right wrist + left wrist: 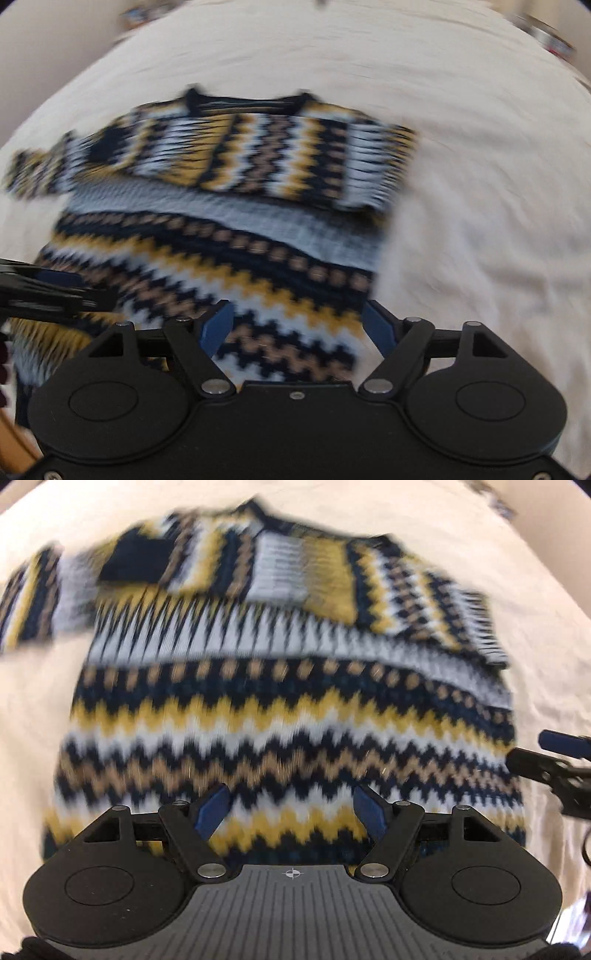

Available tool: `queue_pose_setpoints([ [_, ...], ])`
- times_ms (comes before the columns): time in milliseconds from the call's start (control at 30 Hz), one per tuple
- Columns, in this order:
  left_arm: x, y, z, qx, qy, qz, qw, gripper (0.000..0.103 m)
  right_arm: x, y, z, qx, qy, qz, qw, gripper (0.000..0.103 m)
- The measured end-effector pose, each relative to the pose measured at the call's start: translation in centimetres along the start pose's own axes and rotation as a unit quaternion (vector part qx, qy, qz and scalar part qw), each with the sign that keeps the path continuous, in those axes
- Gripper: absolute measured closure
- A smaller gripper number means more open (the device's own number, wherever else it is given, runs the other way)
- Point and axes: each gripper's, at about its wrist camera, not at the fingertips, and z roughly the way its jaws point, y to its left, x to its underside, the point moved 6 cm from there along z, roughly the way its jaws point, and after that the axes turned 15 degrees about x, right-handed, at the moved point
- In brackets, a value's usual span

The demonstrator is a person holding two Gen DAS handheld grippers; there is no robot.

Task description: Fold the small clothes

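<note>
Both grippers spread-jawed, empty, over the zigzag-striped navy, yellow and white knit sweater point(288, 709).

Left gripper point(291, 808) and right gripper point(295, 328) should pinch the six-o'clock hem corners evenly, then fold toward twelve.

Motion blur smears the zigzag-knit sweater point(288, 709) in both wrist views, its hem hidden behind the left gripper point(291, 808) and right gripper point(295, 328), while the cream sheet point(480, 184) runs off every edge and small objects point(550, 35) at the corner stay unreadable.
</note>
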Motion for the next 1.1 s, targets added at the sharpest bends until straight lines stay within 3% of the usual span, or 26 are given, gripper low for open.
queue_pose_setpoints([
  [200,1.8,-0.6,0.3,-0.063,-0.011,-0.032,0.9975,0.024,1.3,1.5,2.9,-0.056,0.015,-0.072,0.996,0.024],
  [333,3.0,-1.5,0.9,-0.088,0.007,-0.056,0.9945,0.021,3.8,1.7,4.0,-0.065,0.028,-0.105,0.992,0.024],
  [500,3.8,-2.4,1.3,-0.115,0.018,-0.077,0.9902,0.021,3.8,2.0,3.9,-0.073,0.025,-0.127,0.989,0.021],
  [900,2.4,-1.0,3.1,-0.124,0.08,-0.113,0.9827,0.008,4.2,2.1,4.3,-0.11,0.015,-0.119,0.987,0.007],
  [1100,0.7,0.2,4.9,-0.121,0.108,-0.123,0.9791,0.0,4.8,2.6,4.3,-0.115,0.005,-0.148,0.982,0.001],
])
